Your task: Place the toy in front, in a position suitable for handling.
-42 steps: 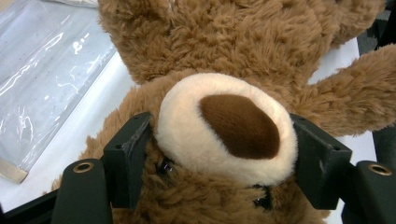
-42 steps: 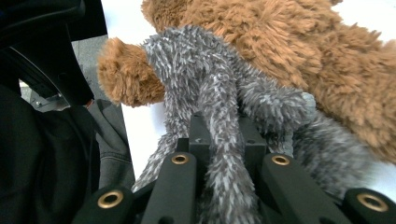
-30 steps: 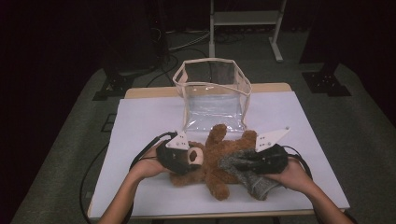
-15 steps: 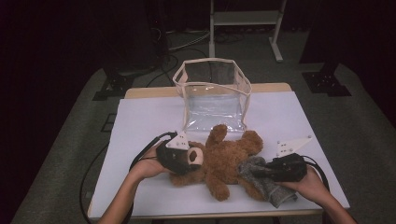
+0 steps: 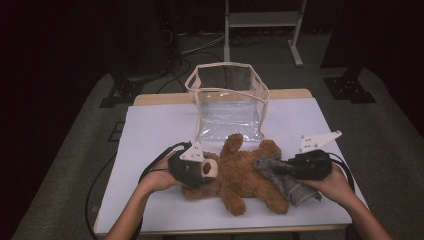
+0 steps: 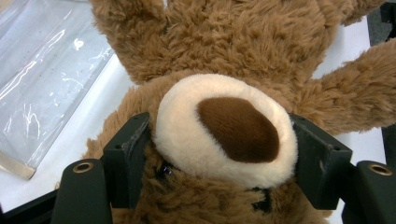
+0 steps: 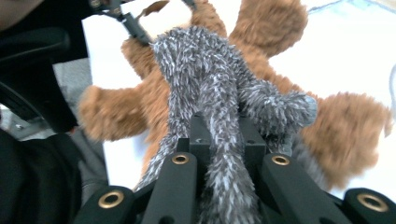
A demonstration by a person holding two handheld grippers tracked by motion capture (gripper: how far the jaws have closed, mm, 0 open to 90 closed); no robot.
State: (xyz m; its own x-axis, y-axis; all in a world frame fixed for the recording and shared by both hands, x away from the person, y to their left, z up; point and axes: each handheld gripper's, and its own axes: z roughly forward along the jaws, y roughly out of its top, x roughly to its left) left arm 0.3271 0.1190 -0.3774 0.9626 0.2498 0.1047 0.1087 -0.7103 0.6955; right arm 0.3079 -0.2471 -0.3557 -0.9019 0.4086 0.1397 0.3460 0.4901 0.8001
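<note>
Here, in the high view, a brown plush teddy bear [image 5: 240,175] lies on its back across the near half of the white-covered desk [image 5: 150,130], its head toward the left and its legs toward the right and the near edge. The left gripper [image 5: 200,170], held in the person's left hand [image 5: 157,177], sits at the bear's head with the cream muzzle between its jaws. The right gripper [image 5: 277,169], in the right hand [image 5: 332,182], lies at the bear's lower body and clasps a grey fuzzy cloth garment [image 5: 285,180] that drapes over the bear's leg and trails onto the desk beneath the hand. Behind the bear, just touching one raised paw, stands a clear soft-plastic box-shaped bag with beige trim [image 5: 227,100], open at the top. In the left gripper view, the two black jaws stand on either side of the bear's cream muzzle [image 6: 224,130] with its dark brown nose, their pads pressed into the fur at both sides, so the left gripper [image 6: 224,158] is clamped on the bear's head [image 6: 201,196]; the arms spread above it, and a flat wall of the clear bag [image 6: 51,79] lies on the desk at the left. In the right gripper view, the jaws are drawn close together with a strip of the grey garment [image 7: 219,140] pinched between them at the right gripper [image 7: 226,140]; the garment runs forward up over the bear's brown body [image 7: 280,60], whose limbs splay out to either side against the white desk [image 7: 355,51].
</note>
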